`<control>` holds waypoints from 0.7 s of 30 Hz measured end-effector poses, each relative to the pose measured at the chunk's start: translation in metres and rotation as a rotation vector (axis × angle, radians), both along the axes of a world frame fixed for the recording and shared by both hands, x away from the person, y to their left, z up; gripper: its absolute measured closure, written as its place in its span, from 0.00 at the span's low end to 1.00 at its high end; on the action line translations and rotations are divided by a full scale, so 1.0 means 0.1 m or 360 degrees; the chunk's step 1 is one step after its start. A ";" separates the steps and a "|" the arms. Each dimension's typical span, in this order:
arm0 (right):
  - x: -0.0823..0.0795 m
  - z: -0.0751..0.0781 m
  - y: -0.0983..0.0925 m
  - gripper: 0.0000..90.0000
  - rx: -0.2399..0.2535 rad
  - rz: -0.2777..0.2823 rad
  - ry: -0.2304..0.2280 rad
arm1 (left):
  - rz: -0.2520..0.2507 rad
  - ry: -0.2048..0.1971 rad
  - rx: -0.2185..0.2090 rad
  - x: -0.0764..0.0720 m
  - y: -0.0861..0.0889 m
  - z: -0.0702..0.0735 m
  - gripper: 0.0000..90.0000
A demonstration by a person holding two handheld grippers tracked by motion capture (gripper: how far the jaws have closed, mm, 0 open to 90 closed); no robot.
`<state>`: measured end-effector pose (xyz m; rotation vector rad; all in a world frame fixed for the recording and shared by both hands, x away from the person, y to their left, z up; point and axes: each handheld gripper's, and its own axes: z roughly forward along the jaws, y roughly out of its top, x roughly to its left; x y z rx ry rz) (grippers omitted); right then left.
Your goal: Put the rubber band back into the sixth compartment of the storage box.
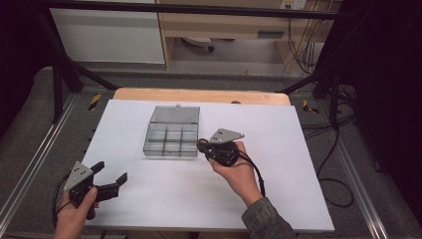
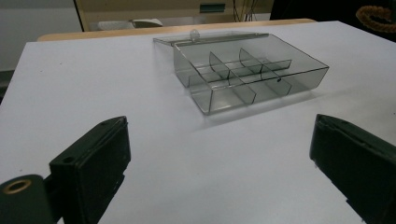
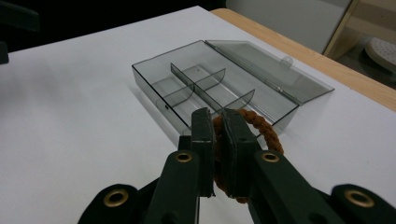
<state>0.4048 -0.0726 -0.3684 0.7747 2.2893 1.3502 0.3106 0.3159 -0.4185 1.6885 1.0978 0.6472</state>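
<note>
A brown braided hair tie [image 3: 254,128] is pinched between the closed jaws of the right gripper [image 3: 215,126], which is held just beside the near right corner of a clear plastic compartment box [image 1: 171,137] on the white table [image 1: 149,199]. The box lies open, its hinged lid [image 1: 175,114] folded flat behind it, and its divided cells appear empty.

The step in hand is judged to be the placing of the hair tie into one of the cells. It is best done if the gripper is carried over the box wall with enough height that the hanging loop is not caught on the rim or on the thin dividers, then lowered until the tie sits inside a single cell before the jaws are parted. A light box may be nudged by a dragged loop, so a straight descent is advised.

In the right gripper view, the tie is clamped at one side of its ring; the rest of the loop stands out past the jaw tips, toward the box.

The left gripper [image 1: 110,180] is held wide open with nothing in it, at the near left of the table, well apart from the box.
</note>
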 end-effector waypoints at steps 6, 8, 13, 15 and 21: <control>0.12 0.04 0.12 0.94 0.0014 0.0016 -0.0005 | -0.0031 0.0008 0.0019 0.01 -0.03 0.00 0.06; 0.13 0.05 0.14 0.94 0.0008 0.0017 -0.0005 | -0.0041 0.0028 0.0017 0.01 -0.04 -0.02 0.06; 0.23 0.11 0.22 0.94 0.0011 0.0015 -0.0016 | -0.0065 0.0045 0.0040 0.02 -0.06 -0.03 0.06; 0.25 0.13 0.23 0.94 0.0009 0.0016 -0.0013 | -0.0057 0.0038 0.0042 0.01 -0.06 -0.02 0.06; 0.33 0.22 0.33 0.94 -0.0018 0.0030 -0.0019 | -0.0037 0.0030 0.0035 0.02 -0.06 -0.01 0.06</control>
